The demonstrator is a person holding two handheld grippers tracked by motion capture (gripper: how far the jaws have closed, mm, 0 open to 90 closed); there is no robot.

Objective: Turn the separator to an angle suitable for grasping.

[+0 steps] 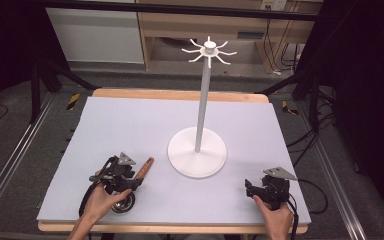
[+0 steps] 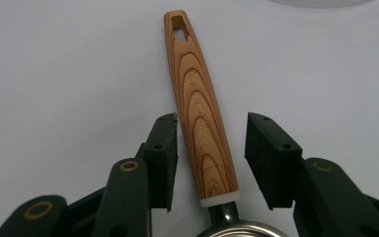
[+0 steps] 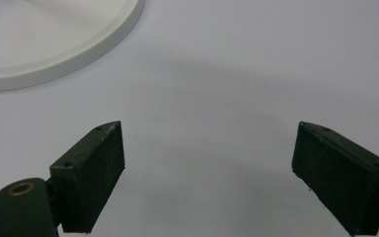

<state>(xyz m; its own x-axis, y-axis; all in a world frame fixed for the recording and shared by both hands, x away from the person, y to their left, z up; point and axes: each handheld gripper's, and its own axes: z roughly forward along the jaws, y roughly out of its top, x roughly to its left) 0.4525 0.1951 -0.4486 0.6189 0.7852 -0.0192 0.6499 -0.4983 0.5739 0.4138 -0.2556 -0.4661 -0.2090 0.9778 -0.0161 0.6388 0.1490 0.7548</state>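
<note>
Utensil with wood-grain handle (image 2: 200, 118) lying flat on the pale table cover (image 1: 130, 125), near the front left, a little left of the white hook stand's round base (image 1: 197, 152); handle tip with hanging hole (image 2: 178, 22) pointing away toward the stand, metal bowl end (image 2: 234, 229) under the left gripper (image 2: 211, 148), also seen in the high view at (image 1: 125, 176). Left gripper jaws straddling the lower handle, not yet clamped: left pad (image 2: 164, 158) touching or just beside the wood, right pad (image 2: 270, 158) apart from it with cover visible between. Right gripper (image 3: 207, 168) spread wide over bare cover, nothing between the jaws, stand base at the upper left of its view. Judged stiff and light, with weight biased toward the metal end, so likely to droop bowl-down if taken near the tip. Handle surface smooth, tapered, possibly slippery; pads squarely across the widest part above the white collar (image 2: 219, 198) advised. Not fragile. Hanging hole to be left uncovered for hooking on the stand's arms (image 1: 209, 50).
</note>
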